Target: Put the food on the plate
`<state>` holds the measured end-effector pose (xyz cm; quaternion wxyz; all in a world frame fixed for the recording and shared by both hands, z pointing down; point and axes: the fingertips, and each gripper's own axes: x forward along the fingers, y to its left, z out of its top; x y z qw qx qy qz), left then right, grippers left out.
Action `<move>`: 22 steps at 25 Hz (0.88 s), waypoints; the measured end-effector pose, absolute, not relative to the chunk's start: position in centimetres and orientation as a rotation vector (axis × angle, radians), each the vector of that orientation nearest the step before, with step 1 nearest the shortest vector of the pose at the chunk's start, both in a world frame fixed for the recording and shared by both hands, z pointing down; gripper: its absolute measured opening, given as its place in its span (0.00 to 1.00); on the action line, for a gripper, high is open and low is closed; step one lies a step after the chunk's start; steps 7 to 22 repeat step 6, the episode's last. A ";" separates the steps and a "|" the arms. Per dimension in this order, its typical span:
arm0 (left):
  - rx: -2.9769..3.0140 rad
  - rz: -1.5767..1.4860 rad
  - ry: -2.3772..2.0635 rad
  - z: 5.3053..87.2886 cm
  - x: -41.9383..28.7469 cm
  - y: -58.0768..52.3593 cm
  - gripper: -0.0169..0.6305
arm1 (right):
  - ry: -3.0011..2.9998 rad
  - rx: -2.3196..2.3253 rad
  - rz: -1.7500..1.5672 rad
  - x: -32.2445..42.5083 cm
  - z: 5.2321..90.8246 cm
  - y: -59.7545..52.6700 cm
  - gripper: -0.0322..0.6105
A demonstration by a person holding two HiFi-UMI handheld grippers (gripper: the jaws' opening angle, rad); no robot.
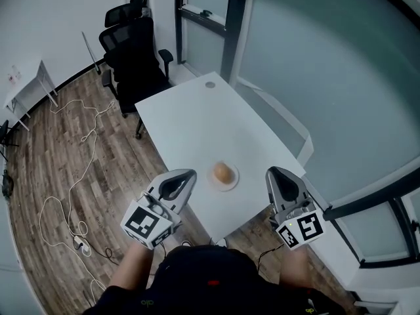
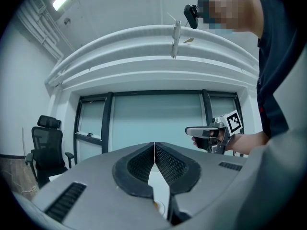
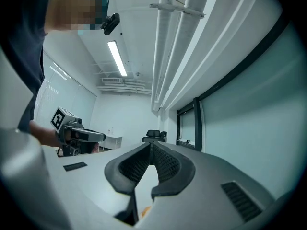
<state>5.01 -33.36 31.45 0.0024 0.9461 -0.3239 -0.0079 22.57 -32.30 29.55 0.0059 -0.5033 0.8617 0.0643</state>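
Food [image 1: 222, 172] on plate [image 1: 232, 182] on white surface [image 1: 197, 120], left gripper [image 1: 186, 179] and right gripper [image 1: 276, 176] flanking, both jaws together, empty.

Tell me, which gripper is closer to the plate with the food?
Left, by a little. The left gripper sits just left of the plate in the head view; the right gripper is slightly farther off on its right. Both are shut and empty.

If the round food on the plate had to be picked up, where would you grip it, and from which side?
I would grip the round food across its widest middle, coming down from above with one jaw on each side. It looks domed and smooth and sits at the centre of the small plate, whose rim would probably hinder a low sideways approach.
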 end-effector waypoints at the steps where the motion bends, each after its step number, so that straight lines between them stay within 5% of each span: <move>1: 2.966 -0.025 -1.016 31.5 5.0 -33.3 0.06 | 2.698 -1.571 0.202 22.4 29.6 -32.3 0.11; 22: 2.972 -0.015 -1.018 31.2 5.1 -32.7 0.06 | 2.710 -1.556 0.192 22.2 29.4 -31.8 0.11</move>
